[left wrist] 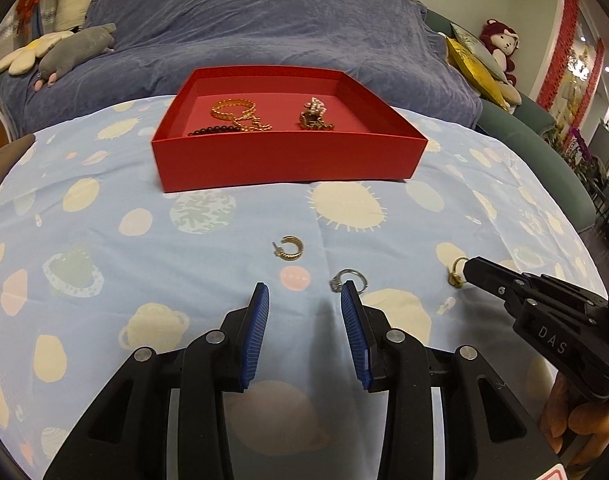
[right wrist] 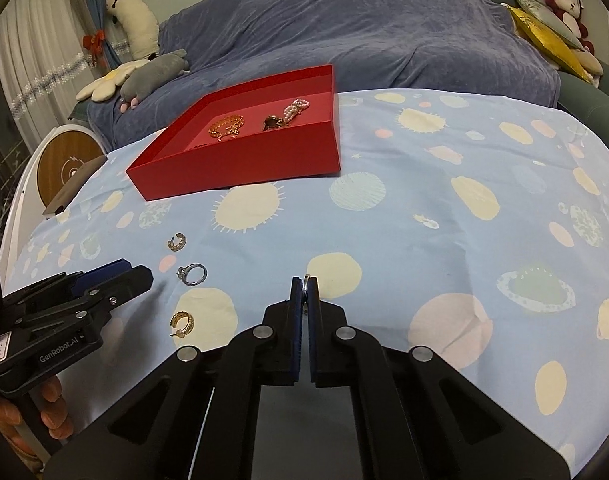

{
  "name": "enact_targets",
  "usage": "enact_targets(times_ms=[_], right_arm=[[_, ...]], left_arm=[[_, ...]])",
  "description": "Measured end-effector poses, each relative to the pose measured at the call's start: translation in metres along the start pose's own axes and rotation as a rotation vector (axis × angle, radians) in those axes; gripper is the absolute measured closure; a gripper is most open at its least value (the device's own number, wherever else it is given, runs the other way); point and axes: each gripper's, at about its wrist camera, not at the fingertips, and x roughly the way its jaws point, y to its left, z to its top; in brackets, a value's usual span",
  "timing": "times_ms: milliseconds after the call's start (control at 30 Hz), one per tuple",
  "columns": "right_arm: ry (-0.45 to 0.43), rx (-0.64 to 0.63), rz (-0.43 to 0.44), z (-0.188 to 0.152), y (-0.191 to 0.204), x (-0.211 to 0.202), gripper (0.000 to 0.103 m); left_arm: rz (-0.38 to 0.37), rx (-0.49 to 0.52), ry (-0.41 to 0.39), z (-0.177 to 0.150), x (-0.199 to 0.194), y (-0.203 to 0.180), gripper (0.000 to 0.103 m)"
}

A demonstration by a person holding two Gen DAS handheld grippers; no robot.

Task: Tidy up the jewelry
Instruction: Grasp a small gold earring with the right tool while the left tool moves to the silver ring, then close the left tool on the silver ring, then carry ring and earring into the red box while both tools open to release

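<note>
A red box on the patterned blue cloth holds gold chains and a pearl piece. My left gripper is open, low over the cloth. A silver ring lies by its right fingertip. A gold hoop earring lies just ahead of it. Another gold hoop earring lies further off. My right gripper is shut on a gold ring, seen edge-on between the pads in the right wrist view.
A sofa under a blue-grey blanket stands behind the table, with plush toys at the left and cushions at the right. A round wooden-faced object stands off the table's left edge.
</note>
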Motion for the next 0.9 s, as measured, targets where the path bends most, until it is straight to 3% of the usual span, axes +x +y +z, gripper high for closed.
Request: enact_targets(times_ms=[200,467,533,633,900], right_arm=[[-0.007,0.012,0.011,-0.001,-0.001,-0.002,0.102],[-0.005,0.029,0.029,-0.003,-0.003,-0.003,0.102],[-0.004,0.031,0.032,-0.003,-0.002,-0.003,0.102],[-0.001,0.032,0.037,-0.003,-0.001,-0.003,0.102],[-0.006,0.031,0.045,-0.004,0.0,-0.007,0.102]], left_arm=[[-0.033,0.0,0.045,0.005,0.021,-0.009,0.067],[-0.047,0.043,0.042,0.007,0.027,-0.022,0.068],[-0.054,0.05,0.044,0.008,0.029,-0.025,0.075],[-0.072,0.051,0.054,0.008,0.031,-0.025,0.098],[-0.075,0.055,0.034,0.007,0.024,-0.023,0.098]])
